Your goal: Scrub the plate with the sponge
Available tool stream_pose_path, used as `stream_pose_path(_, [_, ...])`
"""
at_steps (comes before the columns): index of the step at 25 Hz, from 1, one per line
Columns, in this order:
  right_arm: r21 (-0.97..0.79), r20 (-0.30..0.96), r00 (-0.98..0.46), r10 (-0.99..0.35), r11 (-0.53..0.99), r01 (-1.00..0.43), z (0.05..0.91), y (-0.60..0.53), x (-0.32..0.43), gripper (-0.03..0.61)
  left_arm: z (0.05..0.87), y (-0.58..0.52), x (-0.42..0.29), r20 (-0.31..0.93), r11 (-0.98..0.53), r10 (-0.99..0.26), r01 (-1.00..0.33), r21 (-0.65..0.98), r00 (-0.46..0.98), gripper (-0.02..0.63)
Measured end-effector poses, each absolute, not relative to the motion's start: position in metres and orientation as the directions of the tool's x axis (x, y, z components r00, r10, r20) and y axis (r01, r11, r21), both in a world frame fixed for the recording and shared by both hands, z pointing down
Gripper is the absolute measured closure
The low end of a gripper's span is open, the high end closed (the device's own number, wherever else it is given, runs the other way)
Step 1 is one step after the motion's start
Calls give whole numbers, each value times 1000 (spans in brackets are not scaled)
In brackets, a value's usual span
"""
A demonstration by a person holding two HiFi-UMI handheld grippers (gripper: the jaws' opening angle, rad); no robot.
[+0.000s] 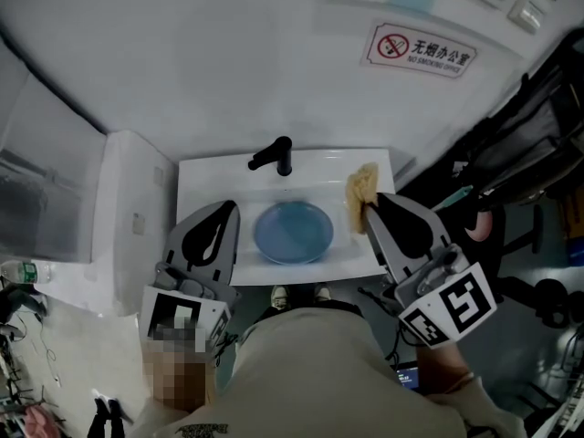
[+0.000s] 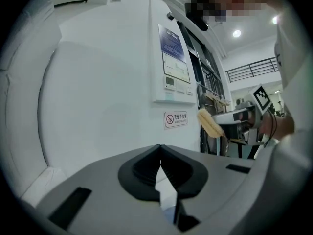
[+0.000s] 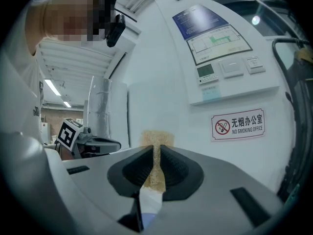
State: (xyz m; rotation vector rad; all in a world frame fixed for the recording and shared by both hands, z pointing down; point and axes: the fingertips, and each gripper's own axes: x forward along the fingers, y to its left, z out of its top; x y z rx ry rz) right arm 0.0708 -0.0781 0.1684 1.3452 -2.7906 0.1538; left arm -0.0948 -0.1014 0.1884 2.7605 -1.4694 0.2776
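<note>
The right gripper (image 1: 370, 206) is clamped on the yellow sponge (image 3: 156, 140), which sticks out past its jaws and is held above the right edge of the white sink (image 1: 205, 176). The blue plate (image 1: 292, 232) lies flat in the basin below the black faucet (image 1: 274, 156), and neither gripper touches it. The left gripper (image 2: 160, 168) has its jaws together on nothing. The sponge is in hand but off the plate, so I cannot tell whether any scrubbing has been done.
</note>
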Motion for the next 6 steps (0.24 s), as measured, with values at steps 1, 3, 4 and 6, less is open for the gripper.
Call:
stream_pose_path(1, [-71,81,-623,-778,619,-782,169,-79,71,526,189,-102,-94,158,-563,-822,-822,-83,547,606])
stream_pose_path(3, [-70,86,-623,-778,619,-782,171,-81,71,526,189,-103,-94,161,-564,-821,-821,-86,547,606])
stream_pose_path(4, [-69,88,-623,-777,619,-782,172,-81,71,526,189,-103,-94,162,-564,-821,-821,-86,547,606])
stream_pose_path(6, [-69,92,-623,-777,619,-782,173,-83,71,526,190,-104,-94,164,-564,-821,-821,-87,547,606])
